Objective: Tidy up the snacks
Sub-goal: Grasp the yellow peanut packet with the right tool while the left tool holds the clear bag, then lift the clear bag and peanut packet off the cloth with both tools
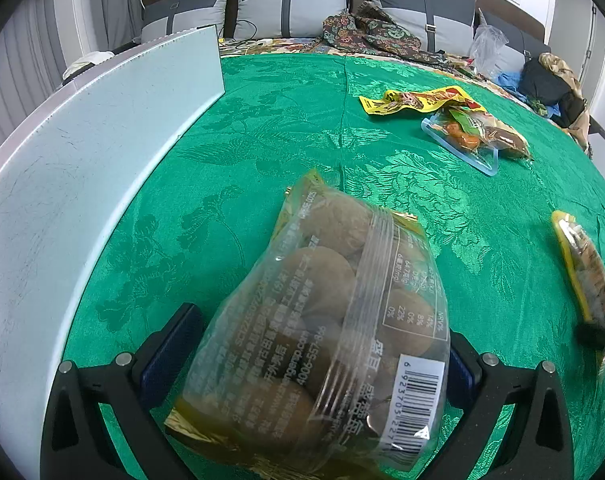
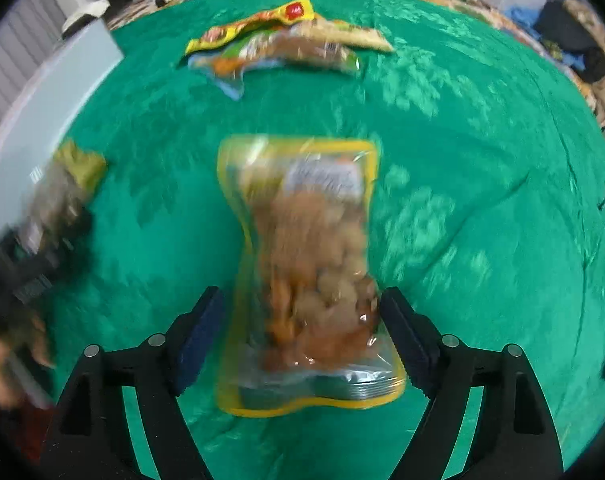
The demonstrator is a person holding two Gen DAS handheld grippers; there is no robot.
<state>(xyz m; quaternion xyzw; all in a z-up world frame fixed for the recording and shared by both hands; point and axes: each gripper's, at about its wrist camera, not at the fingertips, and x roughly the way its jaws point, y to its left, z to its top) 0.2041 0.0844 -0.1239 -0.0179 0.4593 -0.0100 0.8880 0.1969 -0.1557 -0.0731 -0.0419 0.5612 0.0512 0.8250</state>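
A clear bag of round brown snacks (image 1: 322,320), with a barcode on it, is clamped between the pads of my left gripper (image 1: 322,326) and held just above the green cloth. In the right wrist view that bag (image 2: 62,192) shows blurred at the left edge. My right gripper (image 2: 302,298) is shut on a yellow-rimmed bag of tan snack pieces (image 2: 306,248), which bulges out above and below the pads. The same yellow-rimmed bag (image 1: 582,272) appears at the right edge of the left wrist view, with the right gripper's dark fingers (image 1: 598,332) below it. The right wrist view is smeared.
A green patterned tablecloth (image 1: 262,128) covers the round table. A white panel (image 1: 82,184) stands along its left side. Several snack packets (image 1: 442,116) (image 2: 274,48) lie in a heap at the far side. Sofa cushions, clothes and a plastic bag sit beyond the table.
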